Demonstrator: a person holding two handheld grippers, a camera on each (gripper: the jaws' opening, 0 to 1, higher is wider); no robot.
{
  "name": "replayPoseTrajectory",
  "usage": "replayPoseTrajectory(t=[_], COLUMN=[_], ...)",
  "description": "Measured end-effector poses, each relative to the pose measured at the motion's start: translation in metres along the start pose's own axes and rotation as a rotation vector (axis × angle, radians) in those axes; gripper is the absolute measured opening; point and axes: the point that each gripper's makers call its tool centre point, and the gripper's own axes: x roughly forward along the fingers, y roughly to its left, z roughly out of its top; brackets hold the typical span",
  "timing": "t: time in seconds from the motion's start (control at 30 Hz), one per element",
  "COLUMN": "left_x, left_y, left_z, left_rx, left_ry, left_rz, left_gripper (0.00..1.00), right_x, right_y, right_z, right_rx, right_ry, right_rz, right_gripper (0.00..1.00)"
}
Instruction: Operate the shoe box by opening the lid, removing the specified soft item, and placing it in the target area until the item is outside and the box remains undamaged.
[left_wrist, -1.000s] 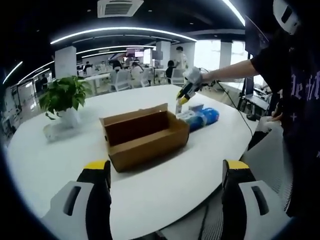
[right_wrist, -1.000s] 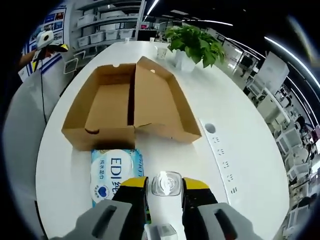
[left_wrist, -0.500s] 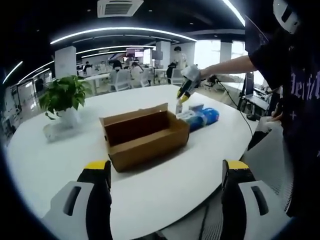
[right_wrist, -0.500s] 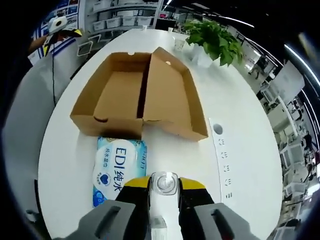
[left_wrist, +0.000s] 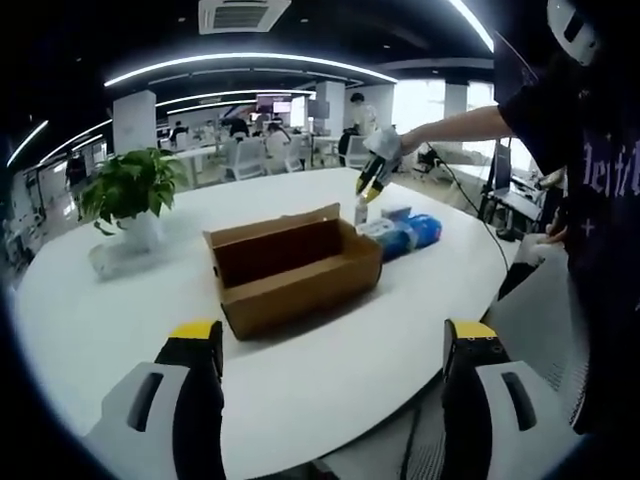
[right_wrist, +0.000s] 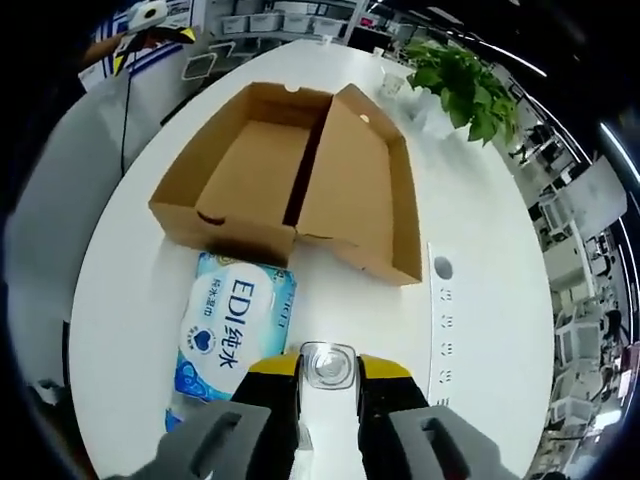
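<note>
An open brown shoe box (left_wrist: 295, 268) sits mid-table with its lid folded back; its inside (right_wrist: 262, 170) looks bare. A blue and white wipes pack (left_wrist: 408, 234) lies on the table just outside the box's end (right_wrist: 232, 322). My left gripper (left_wrist: 330, 350) is open at the table's near edge, well short of the box. My right gripper (right_wrist: 328, 372), held by a person's outstretched arm beyond the box (left_wrist: 370, 185), is shut on the top of a small clear bottle (right_wrist: 327, 364) that stands beside the pack (left_wrist: 361, 212).
A potted plant (left_wrist: 125, 190) stands at the table's left side (right_wrist: 465, 85). Round cable ports (right_wrist: 443, 268) are set into the white table (left_wrist: 330, 330). A person in dark clothes (left_wrist: 590, 200) stands at the right. Desks and chairs fill the room behind.
The right gripper view has risen and tilted, so the box and wipes pack look further below. In the left gripper view the right gripper sits slightly higher. The left gripper has barely moved.
</note>
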Motion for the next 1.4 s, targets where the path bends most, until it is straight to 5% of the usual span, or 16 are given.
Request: replayPoseTrajectory(t=[0.83,1.4], left_x=[0.001,0.006], left_y=[0.002,0.018], left_z=[-0.004,-0.005], left_rx=[0.002,-0.006], left_ry=[0.008,0.039], left_rz=[0.004,0.040], left_gripper=[0.89,0.85], right_x=[0.002,-0.004], right_y=[0.004,-0.003], right_z=[0.004,0.004], right_rx=[0.107,0.199], right_ry=[-0.006,-0.037], right_rz=[-0.007,-0.032], right_gripper=[0.17,0.32])
